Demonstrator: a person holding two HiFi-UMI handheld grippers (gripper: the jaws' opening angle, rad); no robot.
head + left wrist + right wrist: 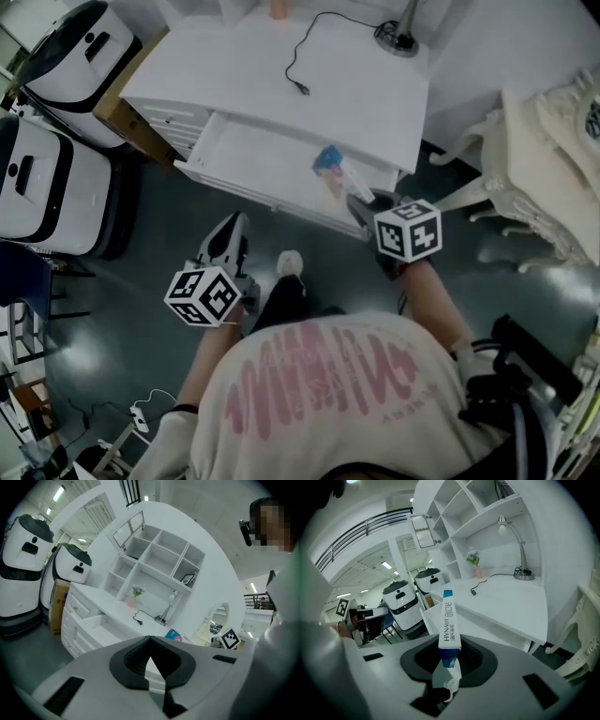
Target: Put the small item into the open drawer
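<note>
**A Home Room Set Inside a Robotics Test Hall**

A white desk point(356, 84) with a pulled-out drawer point(253, 159) was dressed like home furniture. Cubby shelving point(154, 559) rose above it, a desk lamp point(524, 575) stood on it, and an ornate cream chair point(544, 169) sat to its right. Left of the desk, however, stood white wheeled robots point(56, 178) and a cardboard box point(124, 117), under strip lights point(58, 493) and a railed mezzanine point(361, 531).
</note>
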